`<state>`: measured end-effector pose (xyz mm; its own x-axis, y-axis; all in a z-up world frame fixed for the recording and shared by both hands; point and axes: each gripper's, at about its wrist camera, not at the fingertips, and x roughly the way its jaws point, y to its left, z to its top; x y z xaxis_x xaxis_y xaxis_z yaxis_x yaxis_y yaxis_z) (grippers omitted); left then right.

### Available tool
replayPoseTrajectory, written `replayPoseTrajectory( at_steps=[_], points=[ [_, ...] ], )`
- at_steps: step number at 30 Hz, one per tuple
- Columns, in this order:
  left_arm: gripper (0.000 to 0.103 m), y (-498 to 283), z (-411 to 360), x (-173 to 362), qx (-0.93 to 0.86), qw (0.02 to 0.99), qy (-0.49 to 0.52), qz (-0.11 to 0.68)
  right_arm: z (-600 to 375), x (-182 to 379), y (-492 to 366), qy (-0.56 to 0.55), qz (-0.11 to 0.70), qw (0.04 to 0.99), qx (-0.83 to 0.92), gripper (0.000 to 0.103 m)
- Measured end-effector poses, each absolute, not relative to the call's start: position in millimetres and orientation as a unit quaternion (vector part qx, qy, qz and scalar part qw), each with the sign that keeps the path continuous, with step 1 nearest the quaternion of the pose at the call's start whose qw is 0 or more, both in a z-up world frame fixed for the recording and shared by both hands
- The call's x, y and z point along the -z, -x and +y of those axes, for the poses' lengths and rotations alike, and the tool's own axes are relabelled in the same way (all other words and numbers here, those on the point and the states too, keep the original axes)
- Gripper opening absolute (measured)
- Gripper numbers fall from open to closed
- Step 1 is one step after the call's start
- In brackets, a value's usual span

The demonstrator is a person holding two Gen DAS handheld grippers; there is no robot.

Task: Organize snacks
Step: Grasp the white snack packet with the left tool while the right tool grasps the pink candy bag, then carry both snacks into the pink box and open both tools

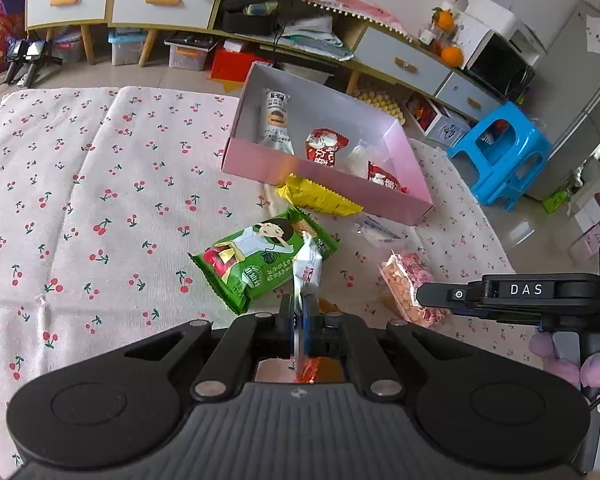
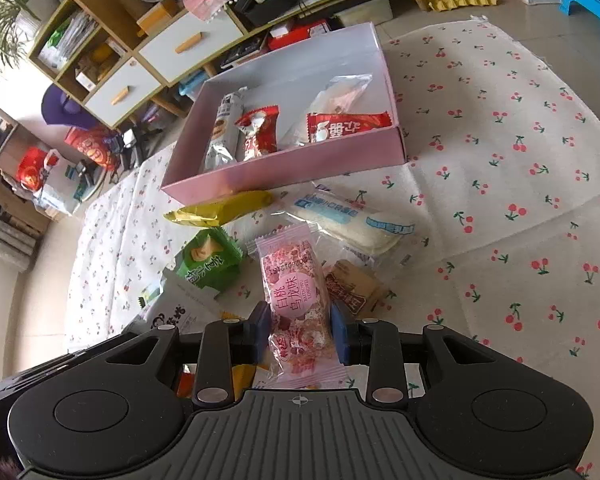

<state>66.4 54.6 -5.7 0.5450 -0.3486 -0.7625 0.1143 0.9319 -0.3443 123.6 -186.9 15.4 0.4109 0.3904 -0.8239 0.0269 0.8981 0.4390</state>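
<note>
A pink box (image 1: 324, 184) (image 2: 284, 172) on the cherry-print cloth holds a grey-white packet (image 1: 275, 120), two red packets (image 1: 323, 147) and a clear one. My left gripper (image 1: 299, 312) is shut on a white snack packet (image 1: 309, 266), held above a green packet (image 1: 260, 258). A yellow packet (image 1: 320, 198) lies against the box front. In the right wrist view my right gripper (image 2: 300, 332) has its fingers on both sides of a pink nougat bar (image 2: 298, 308), seemingly gripping it. A white-blue bread pack (image 2: 352, 222), a brown packet (image 2: 350, 286) and the green packet (image 2: 208, 264) lie around it.
The right gripper body (image 1: 528, 296) and the pink bar (image 1: 410, 288) show at the right of the left wrist view. A low cabinet (image 1: 160, 0) with drawers runs behind the cloth. A blue stool (image 1: 500, 152) stands on the floor to the right.
</note>
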Motion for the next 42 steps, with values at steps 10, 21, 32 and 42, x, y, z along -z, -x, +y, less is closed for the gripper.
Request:
replayPoseTrajectory(
  at_steps=[10, 21, 32, 42],
  points=[
    [0.003, -62.3, 57.2, -11.0, 0.146, 0.877, 0.139, 0.435, -194.3, -28.0, -121.1, -0.224, 0.521, 0.815, -0.118, 0.031],
    [0.003, -67.1, 58.2, -30.5, 0.146, 0.893, 0.16, 0.394, -210.6, -43.6, -131.1, -0.27, 0.493, 0.82, -0.109, 0.031],
    [0.003, -109.6, 47.6, -40.2, 0.136, 0.904, 0.168, 0.368, -233.2, -44.9, -168.4, -0.318, 0.464, 0.821, -0.092, 0.031],
    [0.003, -173.8, 7.4, -43.7, 0.133, 0.915, 0.118, 0.362, -246.4, -31.1, -228.1, -0.358, 0.445, 0.817, -0.084, 0.031]
  ],
)
